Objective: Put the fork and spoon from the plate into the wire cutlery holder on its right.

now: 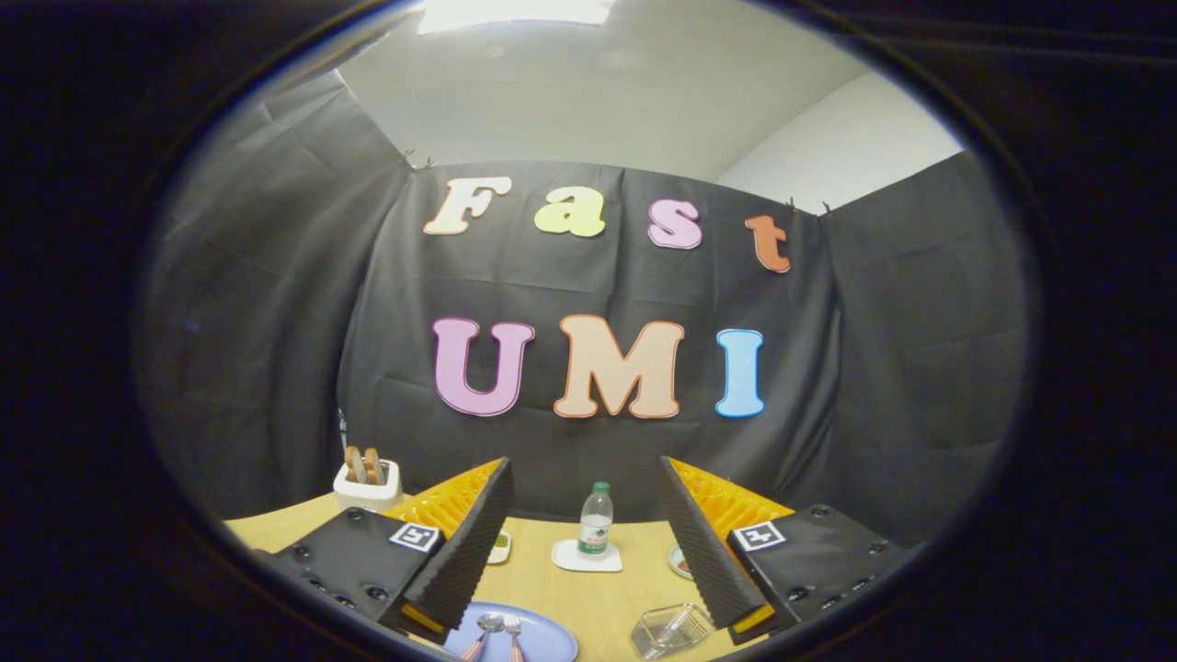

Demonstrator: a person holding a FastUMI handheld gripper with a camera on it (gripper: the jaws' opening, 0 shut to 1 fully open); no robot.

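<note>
My gripper [587, 471] is held high above the wooden table [588, 598] and stands open with nothing between its fingers. Low down between the fingers lies a light blue plate [542, 644]. On it rest a spoon [487, 625] and a fork [512, 629] side by side, heads pointing away from me; their handles are cut off from view. Right of the plate, close to the right finger, sits the cutlery holder [671, 630], a small see-through basket that looks empty.
A water bottle [596, 519] with a green cap stands on a white coaster [586, 558] beyond the plate. A white toaster [368, 485] with bread slices sits at the far left. Small dishes [499, 548] [679, 561] peek out beside each finger.
</note>
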